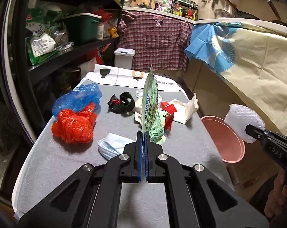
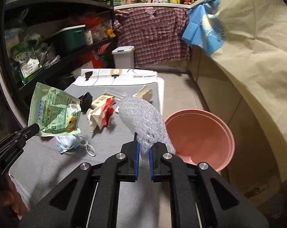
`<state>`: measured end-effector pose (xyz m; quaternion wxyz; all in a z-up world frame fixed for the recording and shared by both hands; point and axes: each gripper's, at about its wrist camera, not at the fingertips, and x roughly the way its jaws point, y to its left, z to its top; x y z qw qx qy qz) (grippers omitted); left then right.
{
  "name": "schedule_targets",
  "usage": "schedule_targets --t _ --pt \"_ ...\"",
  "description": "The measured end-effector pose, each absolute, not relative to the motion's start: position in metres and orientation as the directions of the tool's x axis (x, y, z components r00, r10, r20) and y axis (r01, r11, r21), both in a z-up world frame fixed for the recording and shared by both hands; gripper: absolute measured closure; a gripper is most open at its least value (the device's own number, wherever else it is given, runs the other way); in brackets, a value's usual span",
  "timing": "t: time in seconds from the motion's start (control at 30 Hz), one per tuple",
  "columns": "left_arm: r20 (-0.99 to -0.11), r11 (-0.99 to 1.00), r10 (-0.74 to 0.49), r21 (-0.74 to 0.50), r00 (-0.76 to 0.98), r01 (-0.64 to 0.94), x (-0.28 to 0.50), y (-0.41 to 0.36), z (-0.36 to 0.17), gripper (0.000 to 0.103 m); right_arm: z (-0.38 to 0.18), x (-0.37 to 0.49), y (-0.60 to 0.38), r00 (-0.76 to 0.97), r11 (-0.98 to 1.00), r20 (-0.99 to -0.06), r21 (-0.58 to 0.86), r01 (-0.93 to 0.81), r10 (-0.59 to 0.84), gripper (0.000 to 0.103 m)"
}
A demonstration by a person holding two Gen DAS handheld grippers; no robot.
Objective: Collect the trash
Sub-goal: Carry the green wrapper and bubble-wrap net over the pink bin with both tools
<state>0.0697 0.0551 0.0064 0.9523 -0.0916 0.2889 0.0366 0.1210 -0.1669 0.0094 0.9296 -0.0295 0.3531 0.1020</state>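
My left gripper (image 1: 143,133) is shut on a green printed pouch (image 1: 150,104), held edge-on above the grey table (image 1: 48,161); the same pouch (image 2: 56,112) shows flat in the right wrist view, pinched by the left gripper (image 2: 36,128). My right gripper (image 2: 143,146) is shut on a wad of clear bubble wrap (image 2: 143,117), lifted beside a pink basin (image 2: 202,133). In the left wrist view the right gripper (image 1: 248,129) holds the bubble wrap (image 1: 242,117) over the pink basin (image 1: 225,138). Still on the table lie a red bag (image 1: 73,125), a blue bag (image 1: 78,96) and a face mask (image 1: 111,144).
Black and red wrappers (image 1: 122,102), torn cream paper (image 1: 187,108) and red scraps (image 1: 168,108) lie mid-table. A white lidded bin (image 1: 124,57) stands beyond the table. Black shelves (image 1: 71,51) full of goods run along the left; a cloth-draped counter (image 1: 248,66) along the right.
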Motion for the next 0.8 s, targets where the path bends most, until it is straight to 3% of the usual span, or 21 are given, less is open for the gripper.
schedule_targets --t 0.8 --pt "-0.558 0.994 -0.076 -0.110 0.827 0.018 0.098 -0.015 0.024 0.101 0.031 0.160 -0.260 0.789 0.998 -0.615 0.064 0.022 0.022 0.094"
